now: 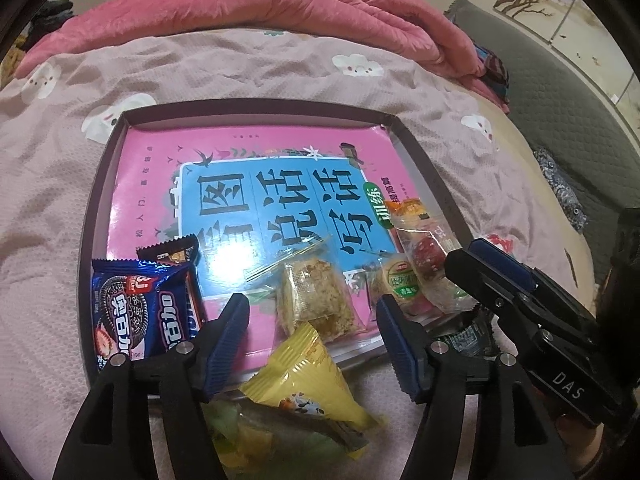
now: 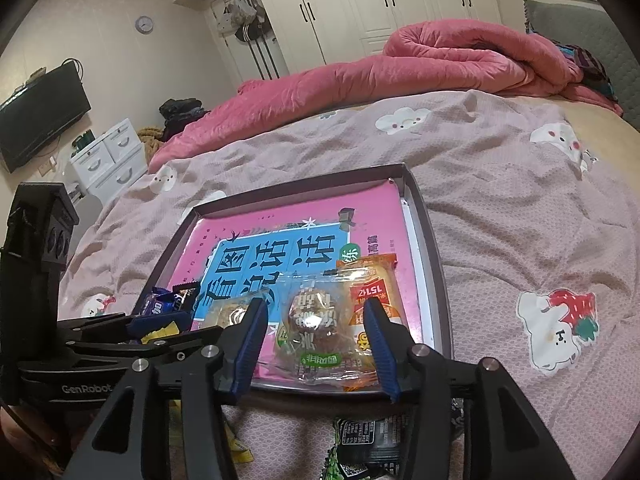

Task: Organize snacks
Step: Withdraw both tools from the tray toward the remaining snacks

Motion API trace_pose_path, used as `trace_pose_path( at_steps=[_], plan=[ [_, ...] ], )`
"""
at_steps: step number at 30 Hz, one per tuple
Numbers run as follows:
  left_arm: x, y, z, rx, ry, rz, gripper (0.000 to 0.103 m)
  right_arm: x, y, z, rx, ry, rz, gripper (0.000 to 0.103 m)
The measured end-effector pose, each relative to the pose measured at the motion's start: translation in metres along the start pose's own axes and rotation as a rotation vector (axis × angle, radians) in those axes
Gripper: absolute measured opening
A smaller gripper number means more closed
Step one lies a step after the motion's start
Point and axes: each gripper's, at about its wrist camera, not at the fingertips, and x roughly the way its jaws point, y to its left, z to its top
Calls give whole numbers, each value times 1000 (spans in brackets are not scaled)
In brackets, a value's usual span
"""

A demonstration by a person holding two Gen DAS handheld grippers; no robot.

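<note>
Left wrist view: low over the near edge of the tray (image 1: 100,184), facing across the bed toward the pink quilt (image 1: 256,12). Right wrist view: alongside, slightly farther back, facing the wardrobe (image 2: 360,4). Shared: tray (image 2: 432,248), quilt (image 2: 400,68).

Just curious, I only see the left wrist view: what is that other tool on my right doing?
Observer: The right gripper has its jaws open; a round snack shows between them.
Visitor: What's off to the left, past the bed?
Observer: A TV on the wall, with white drawers beside it.
Visitor: Can you tell the time there?
Observer: There is a clock, but it is too small to read.
</note>
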Motion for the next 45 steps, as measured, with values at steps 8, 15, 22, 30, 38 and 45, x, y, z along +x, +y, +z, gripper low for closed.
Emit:
trace_pose_path(
  at_steps=[8,15,22,30,38,45],
  plan=[
    [-11,1,3,-7,-22,8,74,-4,-1,1,4,-11,-4,52],
    [-24,7,7,-22,-50,8,75,-9,-5,3,13,-27,-8,54],
    [-36,11,10,-33,-80,16,76,-19,-13,7,34,-50,-22,55],
    [-48,16,10,-44,-105,27,77,-33,-28,12,79,-82,-36,58],
    [-63,25,11,-63,-133,37,77,-48,-40,17,113,-108,-48,58],
    [-75,32,10,-76,-151,45,77,-59,-44,16,132,-123,-57,62]
  ],
)
